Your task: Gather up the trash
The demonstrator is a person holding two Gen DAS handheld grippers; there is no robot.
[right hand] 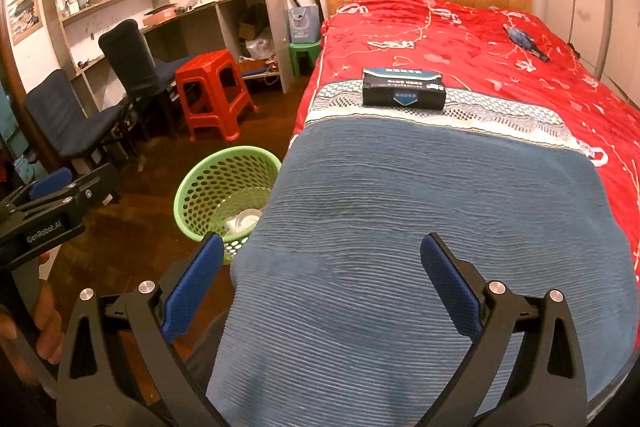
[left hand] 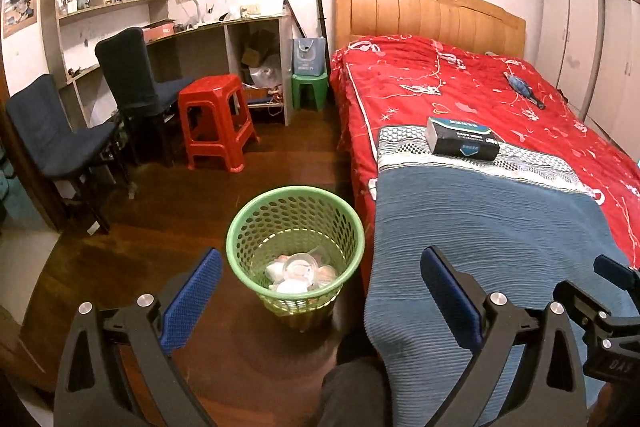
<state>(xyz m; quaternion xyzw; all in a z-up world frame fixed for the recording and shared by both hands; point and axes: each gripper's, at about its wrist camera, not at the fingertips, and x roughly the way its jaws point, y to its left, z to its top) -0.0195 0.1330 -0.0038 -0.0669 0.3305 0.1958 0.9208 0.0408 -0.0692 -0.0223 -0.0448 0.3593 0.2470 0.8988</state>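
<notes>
Both grippers hang with jaws spread wide and nothing between them: the left gripper over the floor, the right gripper over the blue blanket. Trash, pale and hard to identify, lies in the green basket beside the bed; the blanket hides half of it in the right view. A dark box rests on the bed.

Plenty of open air above the green basket, its mouth is wide open with nothing over it, though the bed edge sits just beside its right side. Bare wood floor runs left of it. Further back the red stool and two dark chairs crowd the desk side. The blue blanket top looks flat and free up to the black box, I think.
</notes>
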